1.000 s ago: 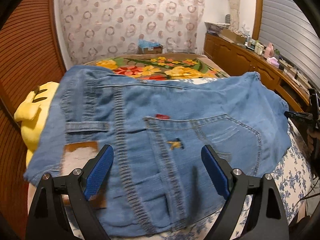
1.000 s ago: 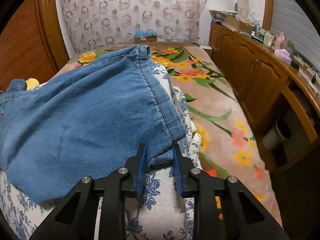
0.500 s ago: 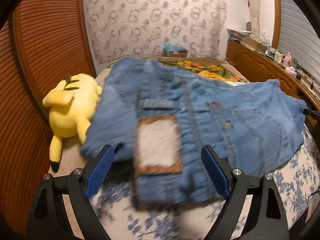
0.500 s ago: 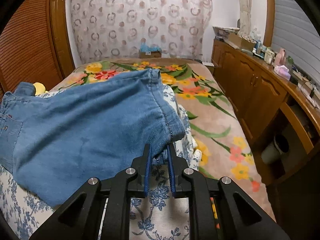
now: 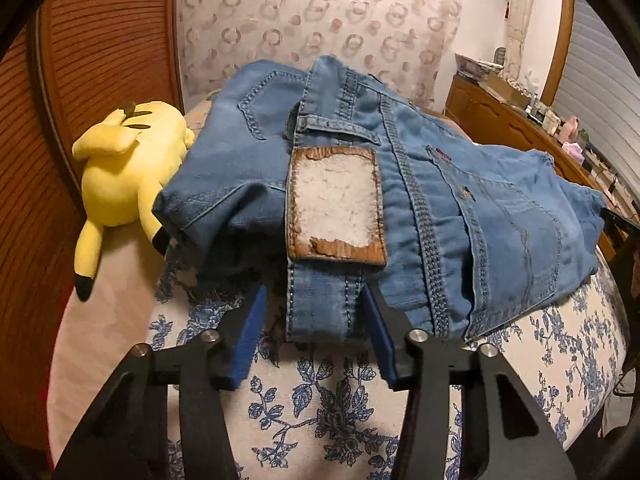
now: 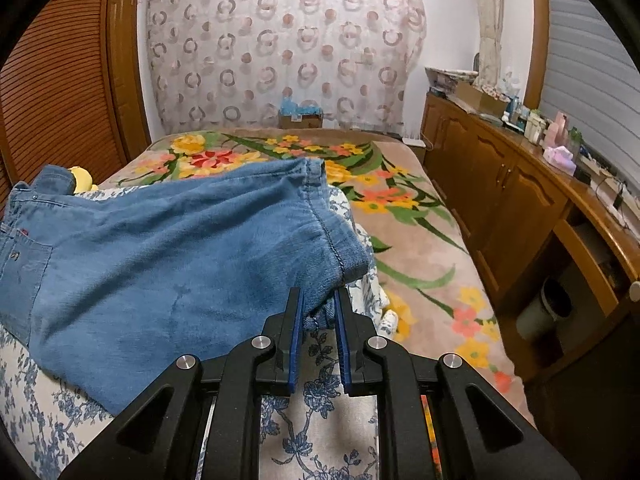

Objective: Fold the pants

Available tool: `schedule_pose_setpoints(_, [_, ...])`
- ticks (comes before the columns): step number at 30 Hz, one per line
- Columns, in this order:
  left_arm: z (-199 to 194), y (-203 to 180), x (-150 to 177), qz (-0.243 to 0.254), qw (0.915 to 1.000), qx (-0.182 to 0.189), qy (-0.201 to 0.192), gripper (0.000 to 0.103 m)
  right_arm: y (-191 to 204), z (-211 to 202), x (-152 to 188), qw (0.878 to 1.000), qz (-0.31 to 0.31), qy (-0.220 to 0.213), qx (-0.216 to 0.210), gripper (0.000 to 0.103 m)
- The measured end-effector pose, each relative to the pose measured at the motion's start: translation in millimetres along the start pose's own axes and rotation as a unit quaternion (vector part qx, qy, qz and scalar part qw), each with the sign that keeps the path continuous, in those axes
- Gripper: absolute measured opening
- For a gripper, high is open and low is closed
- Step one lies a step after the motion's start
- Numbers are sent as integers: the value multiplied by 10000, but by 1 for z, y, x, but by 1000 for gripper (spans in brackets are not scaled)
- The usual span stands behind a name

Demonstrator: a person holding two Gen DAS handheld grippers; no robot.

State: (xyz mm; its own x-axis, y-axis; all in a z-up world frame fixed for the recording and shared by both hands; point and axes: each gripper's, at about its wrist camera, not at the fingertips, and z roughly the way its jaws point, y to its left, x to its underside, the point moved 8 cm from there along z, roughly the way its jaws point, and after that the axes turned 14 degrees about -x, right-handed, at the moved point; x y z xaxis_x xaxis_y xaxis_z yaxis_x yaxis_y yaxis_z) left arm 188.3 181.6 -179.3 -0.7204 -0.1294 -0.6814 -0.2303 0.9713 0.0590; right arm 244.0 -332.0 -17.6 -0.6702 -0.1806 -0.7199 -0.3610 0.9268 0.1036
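One pair of blue jeans (image 5: 440, 184) is spread on a floral sheet (image 5: 328, 408), its hem corner clamped by the right gripper (image 6: 318, 308), its waistband straddled by the left gripper's (image 5: 314, 312) just-narrowed, untouching jaws.

We cannot read the worn patch (image 5: 335, 204) on the jeans (image 5: 460, 200); its face is rubbed white. The jeans hide the yellow plush (image 6: 82, 178) almost wholly in the right wrist view, and run off that picture's left edge. Whether the left tool (image 5: 316, 312) presses the waistband we cannot tell. Small items on the sideboard (image 6: 520, 160) are too small to name.
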Motion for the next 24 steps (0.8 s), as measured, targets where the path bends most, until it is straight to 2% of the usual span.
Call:
schedule_pose_setpoints(1, [1, -2, 0, -8, 10000, 70, -4, 38, 1, -2, -3, 10000, -13, -12, 4, 15])
schedule_pose_setpoints(3, [2, -5, 2, -1, 9999, 111, 11, 31, 2, -5, -3, 10000, -33, -56, -4, 15])
schedule_pose_setpoints(4, [0, -7, 2, 51, 9999, 97, 1, 20, 3, -7, -3, 10000, -41, -79, -2, 15])
schedule_pose_setpoints(6, [-6, -11, 2, 136, 9998, 94, -58, 18, 5, -12, -2, 9999, -72, -142, 1, 15])
schedule_pose_setpoints(8, [-7, -13, 4, 292, 9995, -88, -1, 17, 9, -15, -2, 9996, -183, -171, 119, 14])
schedule_pose_setpoints(10, [-16, -13, 2, 302, 9993, -154, -132, 6, 12, -21, 0, 9990, -312, -255, 214, 13])
schedule_pose_setpoints(19, [-70, -9, -21, 411, 9958, -207, -791, 6, 19, -56, 15, 9977, -330, -553, 199, 12])
schedule_pose_setpoints(24, [-95, 8, -20, 228, 9942, -238, -1028, 6, 33, -83, 28, 9963, -394, -742, 166, 12])
